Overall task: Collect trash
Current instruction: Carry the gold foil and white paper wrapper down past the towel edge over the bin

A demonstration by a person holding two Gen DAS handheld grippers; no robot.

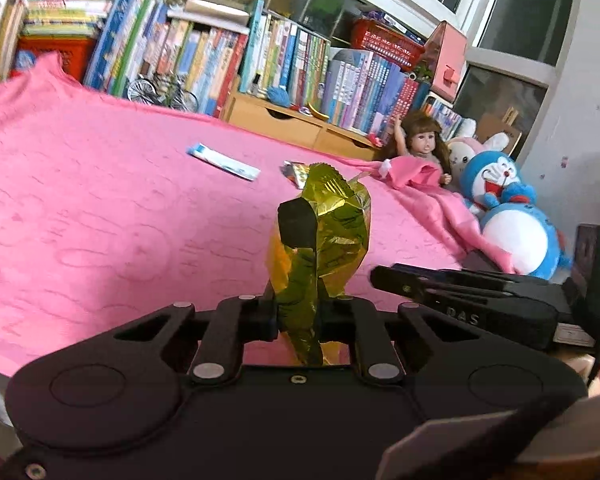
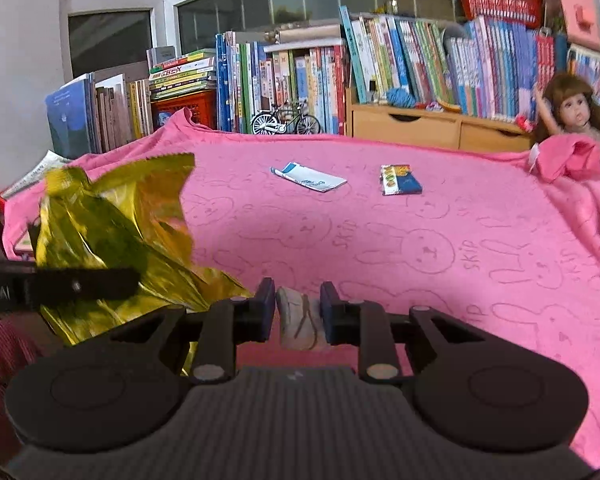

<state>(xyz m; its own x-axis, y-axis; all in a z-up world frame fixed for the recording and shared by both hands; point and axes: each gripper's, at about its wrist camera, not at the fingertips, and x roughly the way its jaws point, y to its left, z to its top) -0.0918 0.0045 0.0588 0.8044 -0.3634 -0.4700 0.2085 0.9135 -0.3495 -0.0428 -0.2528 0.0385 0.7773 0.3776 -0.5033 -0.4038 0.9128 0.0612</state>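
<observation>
The left gripper (image 1: 300, 236) pinches a crumpled gold wrapper (image 1: 324, 240), lifted above the pink blanket (image 1: 100, 208). The right gripper (image 2: 298, 304) is pressed on a small pale scrap (image 2: 300, 320) between its pads, with the gold wrapper just to its left. Farther off on the blanket lie a blue and white packet (image 2: 308, 178) and, to its right, a small colourful packet (image 2: 400, 180), apart from each other. A doll (image 2: 576, 116) sits at the far right edge in front of the books (image 2: 300, 76)
</observation>
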